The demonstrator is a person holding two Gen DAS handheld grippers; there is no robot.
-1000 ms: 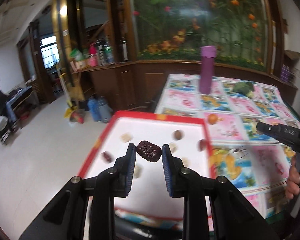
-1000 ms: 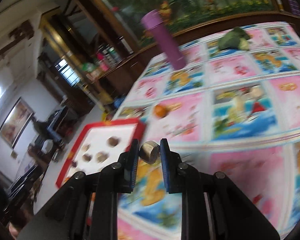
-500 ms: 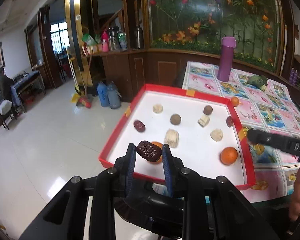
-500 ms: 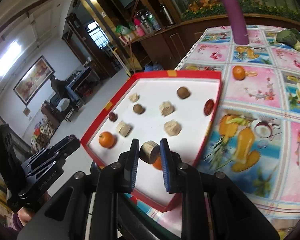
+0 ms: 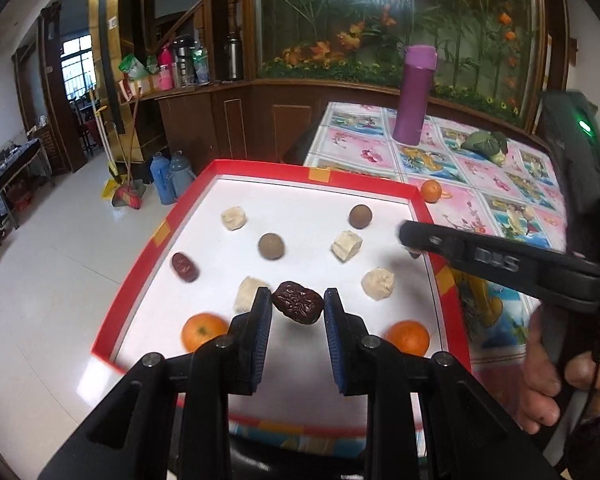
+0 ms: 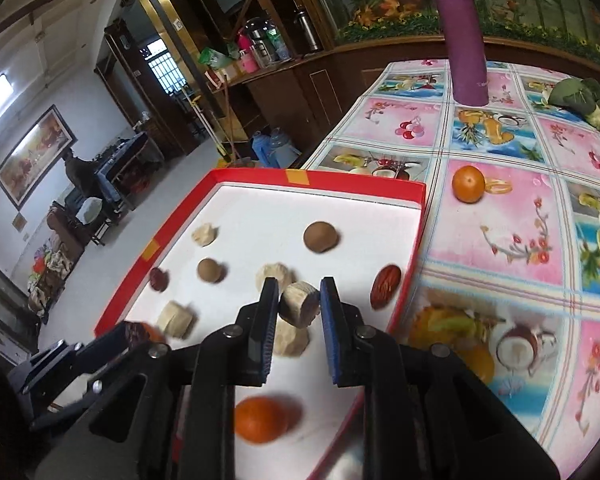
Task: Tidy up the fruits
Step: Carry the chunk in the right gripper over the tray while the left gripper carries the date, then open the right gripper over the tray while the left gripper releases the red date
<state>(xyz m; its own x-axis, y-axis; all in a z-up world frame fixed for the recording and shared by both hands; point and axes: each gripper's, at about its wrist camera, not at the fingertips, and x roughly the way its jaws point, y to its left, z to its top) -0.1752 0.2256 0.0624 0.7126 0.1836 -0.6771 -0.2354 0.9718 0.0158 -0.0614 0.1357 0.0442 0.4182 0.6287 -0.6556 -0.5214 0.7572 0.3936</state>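
Bright daylight; glare on the tray floor [image 5: 300, 216]; fisheye bending and dark corners; nearest orange [image 6: 262, 420] motion-blurred.

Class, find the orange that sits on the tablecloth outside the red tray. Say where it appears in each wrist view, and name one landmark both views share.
Left wrist view: the orange lies right of centre, on the tablecloth just beyond the red tray's far right corner.
Right wrist view: the orange lies right of centre, on a pink tablecloth panel, apart from the tray's far right corner.
Shared landmark: the purple bottle standing farther back.
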